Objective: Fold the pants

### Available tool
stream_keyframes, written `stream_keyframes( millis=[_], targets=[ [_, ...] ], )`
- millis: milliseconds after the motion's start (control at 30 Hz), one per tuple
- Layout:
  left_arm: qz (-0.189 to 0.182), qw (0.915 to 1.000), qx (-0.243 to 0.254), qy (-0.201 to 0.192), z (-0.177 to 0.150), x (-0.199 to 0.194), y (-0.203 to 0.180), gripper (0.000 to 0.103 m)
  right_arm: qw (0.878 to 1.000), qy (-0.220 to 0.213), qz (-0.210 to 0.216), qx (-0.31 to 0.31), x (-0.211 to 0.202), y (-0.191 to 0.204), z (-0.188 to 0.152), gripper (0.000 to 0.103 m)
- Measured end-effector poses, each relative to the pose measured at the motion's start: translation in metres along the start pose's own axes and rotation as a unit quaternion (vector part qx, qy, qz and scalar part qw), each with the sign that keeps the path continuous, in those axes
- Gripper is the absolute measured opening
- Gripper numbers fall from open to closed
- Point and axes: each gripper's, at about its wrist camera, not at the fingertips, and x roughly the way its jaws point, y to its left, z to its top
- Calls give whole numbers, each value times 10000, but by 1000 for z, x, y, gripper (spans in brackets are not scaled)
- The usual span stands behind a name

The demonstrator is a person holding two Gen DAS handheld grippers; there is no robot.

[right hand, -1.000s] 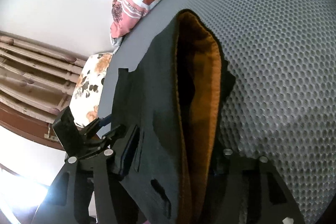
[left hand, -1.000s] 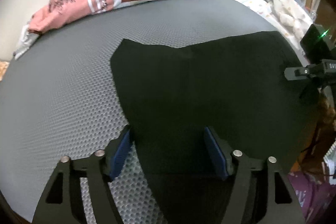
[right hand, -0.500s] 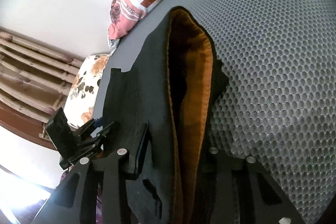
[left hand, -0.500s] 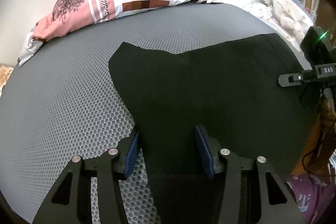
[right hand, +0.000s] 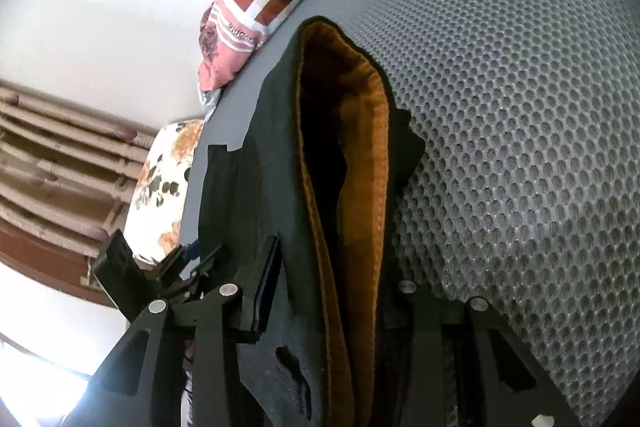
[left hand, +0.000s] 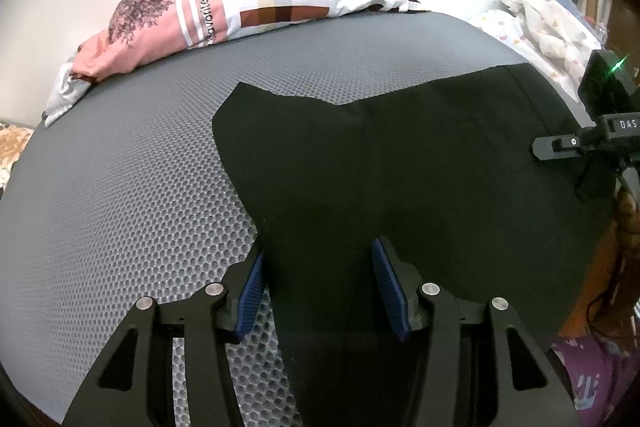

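While both of your tools sit at the near edge of the grey mat (left hand: 132, 195), the black pants (left hand: 400, 187) lie flat straight ahead of the left gripper (left hand: 320, 287), their long axis running crosswise to it, from a leg end ahead and to its left towards the waist on its right.

Left gripper: its jaws have just been closing, and the blue pads (left hand: 387, 287) stand either side of the near hem fold. The left pad sits at the cloth's edge; whether both pads press on the fabric cannot be told from this angle.

Right gripper (right hand: 332, 291): its jaws have likewise been closing, and they bracket the gathered waistband (right hand: 360, 155), whose orange lining shows (the far finger is hidden behind the cloth). This reads as a grip on the pants at the waist.

Judgement: each hand is nearest its own end, left at the leg, right at the waist. The coming fold turns on carrying the near edge forward, away from you, across that long axis. A patterned pillow (left hand: 256, 3) lies well beyond, clear of the work.
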Motion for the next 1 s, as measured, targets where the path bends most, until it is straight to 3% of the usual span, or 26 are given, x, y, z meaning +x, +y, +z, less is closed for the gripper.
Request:
stream_keyframes(
  millis=[567,700,833,933,1000],
  targets=[
    [525,9981,204,-259,-11,-6,-13,53,9995,17,-83,289,-4,-2,5,37],
    [580,9976,236,-281,-12,-6,-14,53,9998,19,-30,219,0,8,7,48],
    [526,9980,178,-302,-13,-7,-13,53,9988,44,-447,-217,5,25,7,44],
    [479,9982,134,-336,-15,-8,-11,53,9887,53,-1202,-897,14,49,2,42],
    [488,9982,148,-327,-15,-8,-12,53,9848,21,-1401,-1029,17,56,1,42]
  ],
)
